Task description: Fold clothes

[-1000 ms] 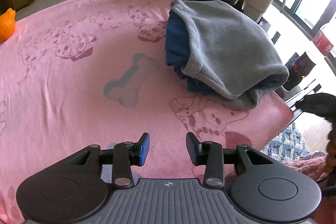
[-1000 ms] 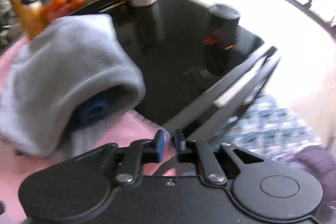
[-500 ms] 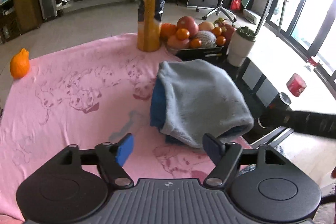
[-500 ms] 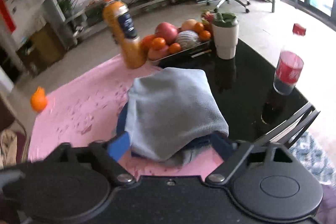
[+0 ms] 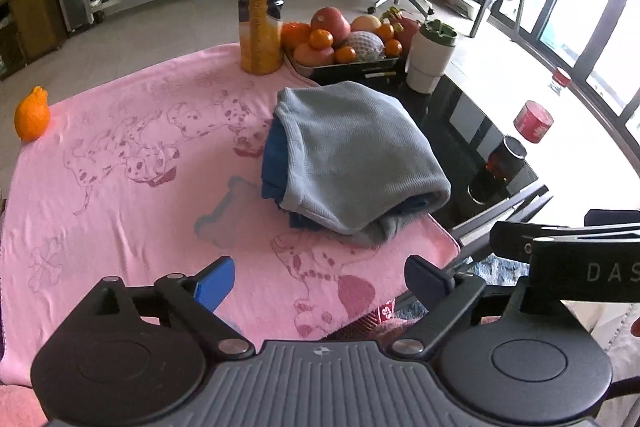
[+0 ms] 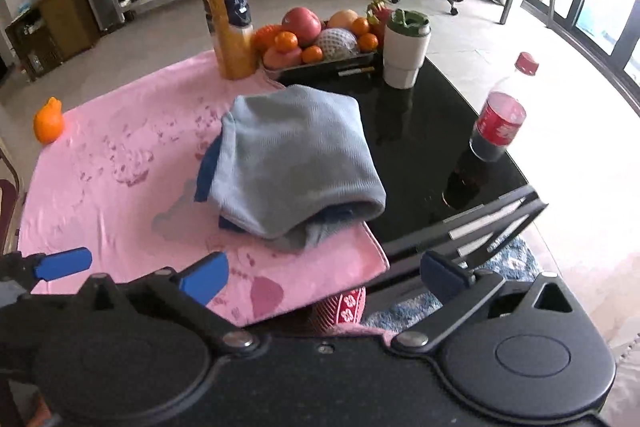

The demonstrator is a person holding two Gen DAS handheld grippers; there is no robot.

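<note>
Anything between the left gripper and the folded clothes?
Nothing: only bare pink blanket between the opening, empty left gripper and the folded clothes, seen in the left wrist view.

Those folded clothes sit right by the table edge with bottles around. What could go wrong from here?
The folded grey garment bulges over a blue one, and its loose end lies near the pink cloth's corner at the table edge, so it might unroll or slide off. A careless reach could tip the cola bottle on the black table.
</note>
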